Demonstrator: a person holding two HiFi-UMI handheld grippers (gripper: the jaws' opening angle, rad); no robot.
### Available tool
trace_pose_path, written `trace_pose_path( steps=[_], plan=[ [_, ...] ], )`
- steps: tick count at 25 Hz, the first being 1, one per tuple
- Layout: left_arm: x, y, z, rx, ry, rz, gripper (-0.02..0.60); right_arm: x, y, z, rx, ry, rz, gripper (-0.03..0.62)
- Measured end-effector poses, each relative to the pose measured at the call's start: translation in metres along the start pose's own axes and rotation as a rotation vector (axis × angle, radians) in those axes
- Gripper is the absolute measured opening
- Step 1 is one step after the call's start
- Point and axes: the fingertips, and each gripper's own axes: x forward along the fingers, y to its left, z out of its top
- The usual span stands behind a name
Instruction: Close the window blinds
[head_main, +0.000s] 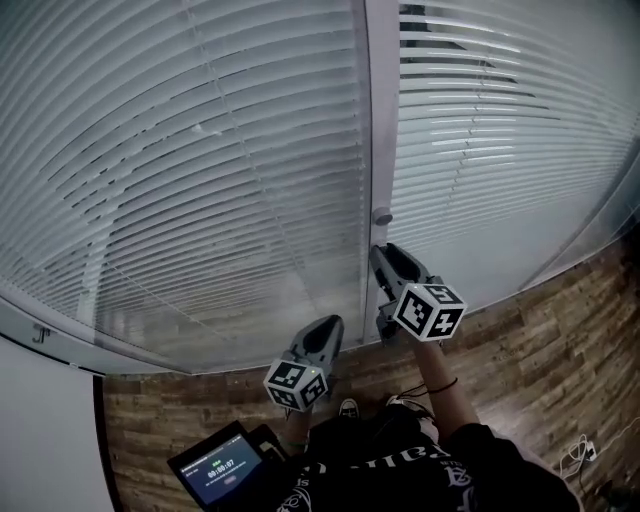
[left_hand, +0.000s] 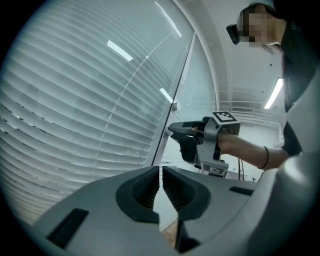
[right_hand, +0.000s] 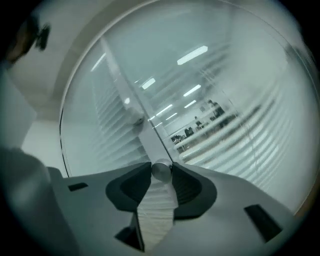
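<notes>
The blinds (head_main: 200, 180) are seen behind glass in two panels, which are divided by an upright white post (head_main: 372, 120). On the panel left of the post the slats are laid nearly flat against one another. On the panel to its right narrow gaps are left between them, and a lit room is glimpsed through these gaps in the right gripper view. The right gripper (head_main: 383, 256) is held up against the lower part of the post, and its fingers are clenched on a small round metal knob (right_hand: 161, 171), which is touched by both pads. A second knob (head_main: 382, 216) is fixed to the same post just above the held one and is touched by nothing. The left gripper (head_main: 324, 326) is held lower and to the left, apart from the glass and from the post. Its fingers (left_hand: 150, 186) are brought together with only a thin slit left between them, and nothing is held there. A wooden floor (head_main: 520, 340) is seen below the window, and a dark tablet (head_main: 222, 467) with a lit screen is seen near the bottom edge of the head view, left of the person's body.
</notes>
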Motion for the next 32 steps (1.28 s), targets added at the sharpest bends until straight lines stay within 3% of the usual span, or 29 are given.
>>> trace_pose_path(
  steps=[5,7,8,14,16,19,21,25,26,27,29,32],
  plan=[
    [0.0,-0.005,-0.004,-0.002,0.008,-0.025,0.006,-0.01,0.015,-0.016,-1.106,0.173,-0.178,0.138],
    [0.001,-0.007,-0.006,-0.003,0.01,-0.035,0.006,-0.01,0.016,-0.023,-1.419,0.22,-0.236,0.144],
    [0.001,-0.009,-0.007,-0.002,0.012,-0.042,0.006,-0.009,0.015,-0.023,-1.484,0.228,-0.248,0.144],
    [0.002,-0.017,-0.011,0.004,0.033,-0.076,0.006,0.001,0.016,-0.021,-1.578,0.241,-0.228,0.147],
    [0.001,-0.017,-0.012,0.008,0.037,-0.079,0.006,0.001,0.015,-0.017,-1.513,0.218,-0.234,0.138],
    [-0.004,-0.012,-0.012,0.01,0.035,-0.071,0.006,0.0,0.015,-0.013,-1.241,0.165,-0.231,0.137],
    [-0.008,-0.008,-0.01,0.009,0.03,-0.065,0.006,0.0,0.014,-0.01,-0.977,0.121,-0.222,0.137],
    [-0.011,-0.006,-0.012,0.007,0.028,-0.063,0.006,-0.001,0.002,-0.009,-0.286,0.021,-0.145,0.137],
    [-0.012,-0.006,-0.013,0.006,0.029,-0.063,0.006,-0.001,0.001,-0.009,-0.158,0.008,-0.125,0.137],
    [-0.013,-0.006,-0.014,0.005,0.03,-0.065,0.006,-0.001,0.0,-0.009,-0.077,0.001,-0.112,0.137],
    [-0.015,-0.007,-0.014,0.004,0.031,-0.07,0.006,-0.002,0.001,-0.009,-0.027,-0.003,-0.105,0.137],
    [-0.017,-0.011,-0.013,0.003,0.031,-0.083,0.006,-0.002,0.004,-0.008,-0.091,0.003,-0.11,0.137]
  ],
)
